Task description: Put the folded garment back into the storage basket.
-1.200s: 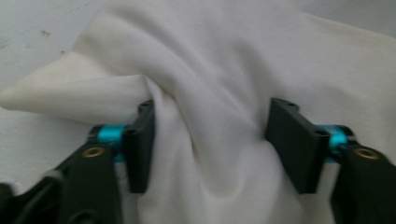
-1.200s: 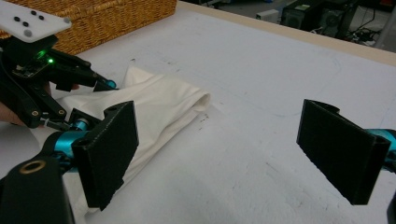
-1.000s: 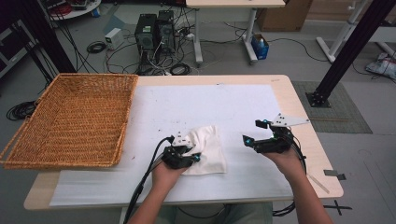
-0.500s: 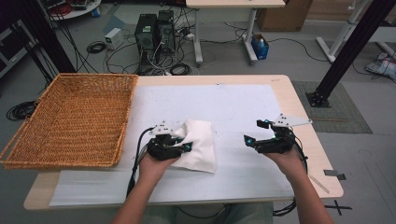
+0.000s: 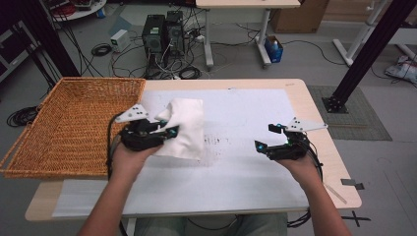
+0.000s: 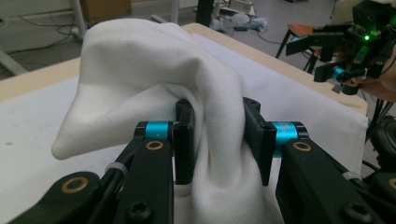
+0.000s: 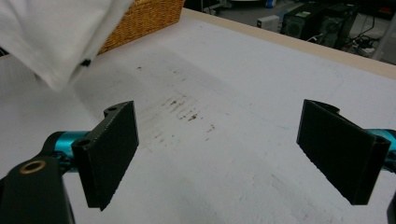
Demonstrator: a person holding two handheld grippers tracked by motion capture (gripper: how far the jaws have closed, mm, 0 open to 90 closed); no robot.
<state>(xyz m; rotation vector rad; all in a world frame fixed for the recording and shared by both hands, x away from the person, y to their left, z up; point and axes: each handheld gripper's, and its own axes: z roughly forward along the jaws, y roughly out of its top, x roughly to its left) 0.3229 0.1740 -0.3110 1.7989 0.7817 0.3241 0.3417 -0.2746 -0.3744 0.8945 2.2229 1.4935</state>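
Observation:
A white cloth [image 5: 186, 125] hangs bunched in the air over the left part of the table, just right of the wicker basket [image 5: 93, 81]. My left gripper [image 5: 169, 131] is shut on it. In the left gripper view the cloth [image 6: 154, 70] is pinched between both pads of the left gripper [image 6: 219, 135], with folds spilling above and below. My right gripper [image 5: 264, 136] hovers low over the right side of the table, open, with nothing between its jaws. In the right gripper view the right gripper [image 7: 229, 149] stands wide over the white sheet [image 7: 224, 70], and the cloth [image 7: 56, 32] hangs at the upper left.
The white sheet [image 5: 246, 108] covers the tabletop and has dark smudges [image 5: 216, 140] near its middle. The basket [image 7: 144, 14] fills the table's left end. Computers and cables [image 5: 162, 37] lie on the floor beyond the far edge.
My left gripper has lifted the cloth off the table and carried it up and left, toward the basket. The right gripper has stayed where it was, open.

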